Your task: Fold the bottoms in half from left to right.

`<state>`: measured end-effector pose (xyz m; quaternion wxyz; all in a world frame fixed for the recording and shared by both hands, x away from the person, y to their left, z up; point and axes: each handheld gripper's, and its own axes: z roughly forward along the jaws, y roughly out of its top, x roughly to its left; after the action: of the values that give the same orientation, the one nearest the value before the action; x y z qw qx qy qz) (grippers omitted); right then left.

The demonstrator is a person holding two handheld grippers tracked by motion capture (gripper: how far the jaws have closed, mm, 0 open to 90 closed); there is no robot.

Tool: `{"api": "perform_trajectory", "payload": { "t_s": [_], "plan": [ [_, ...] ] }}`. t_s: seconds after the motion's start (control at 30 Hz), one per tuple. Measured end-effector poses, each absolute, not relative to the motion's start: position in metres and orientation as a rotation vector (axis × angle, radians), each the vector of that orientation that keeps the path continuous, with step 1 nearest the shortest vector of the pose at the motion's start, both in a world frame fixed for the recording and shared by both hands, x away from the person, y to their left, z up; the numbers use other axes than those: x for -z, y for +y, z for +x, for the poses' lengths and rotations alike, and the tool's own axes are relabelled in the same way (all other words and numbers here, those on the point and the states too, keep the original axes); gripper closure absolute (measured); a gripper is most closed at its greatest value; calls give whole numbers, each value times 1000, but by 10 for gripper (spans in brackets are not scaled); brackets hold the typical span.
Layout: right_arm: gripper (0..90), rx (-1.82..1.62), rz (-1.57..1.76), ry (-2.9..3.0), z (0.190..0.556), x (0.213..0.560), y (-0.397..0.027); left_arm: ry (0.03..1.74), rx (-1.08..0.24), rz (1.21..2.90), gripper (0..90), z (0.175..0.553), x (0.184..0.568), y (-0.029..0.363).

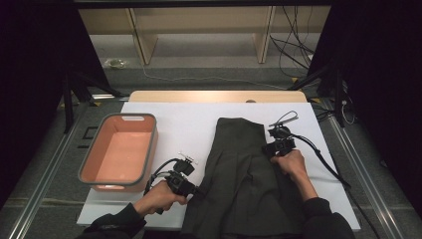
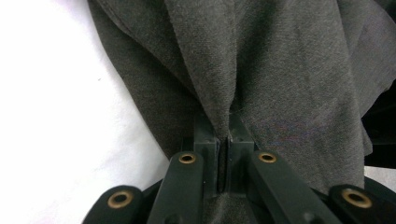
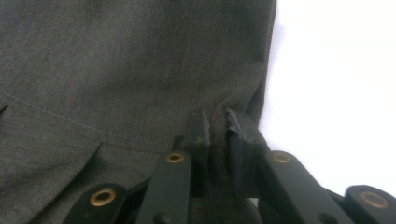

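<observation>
your left hand [image 1: 160, 195] sits nearest at the bottom of the high view, dark sleeve behind it, holding the left gripper [image 1: 195, 189] at the left edge of the dark grey-green woven fabric garment [image 1: 244, 174]. in the left gripper view the two black jaws are pressed together with a raised fold of that cloth [image 2: 219, 93] pinched between the pads, fabric rising in a ridge from the pinch. white table cover [image 2: 56, 116] shows to the left of the cloth there.

your right hand [image 1: 292, 165] rests on the right side of the garment, holding the right gripper [image 1: 268, 148] at the cloth's right edge, a bit farther up the table than the left one. in the right gripper view the jaws sit close together with a narrow gap, a bit of the garment's edge [image 3: 217, 149] caught between them; a stitched seam runs across the cloth on the left.

garment lies flat on the white table cover [image 1: 189, 124], right of centre, its near end hanging over the table's near edge, its far end narrower.

orange-pink rectangular plastic bin with grey rim [image 1: 119, 152] stands on the left of the table, well apart from the garment. beyond the table, pale wooden shelving [image 1: 199, 30] and loose cables [image 1: 293, 50] on the grey floor.
</observation>
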<state>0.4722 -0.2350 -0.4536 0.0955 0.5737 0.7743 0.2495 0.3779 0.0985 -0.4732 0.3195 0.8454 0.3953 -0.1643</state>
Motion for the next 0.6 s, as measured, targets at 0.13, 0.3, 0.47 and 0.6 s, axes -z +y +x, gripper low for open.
{"api": "perform_trajectory", "payload": {
  "t_s": [0.13, 0.3, 0.47, 0.6],
  "plan": [
    [685, -764, 1684, 2267, 471, 448, -240, 1034, 424, 2219, 641, 381, 464, 103],
    [575, -820, 1684, 2180, 468, 433, -253, 1055, 318, 2183, 427, 386, 445, 107],
    [545, -845, 1695, 2155, 466, 429, -260, 1102, 243, 2115, 355, 399, 435, 111],
    [465, -865, 1696, 2151, 465, 429, -263, 1140, 199, 2077, 330, 411, 432, 110]
  ]
}}
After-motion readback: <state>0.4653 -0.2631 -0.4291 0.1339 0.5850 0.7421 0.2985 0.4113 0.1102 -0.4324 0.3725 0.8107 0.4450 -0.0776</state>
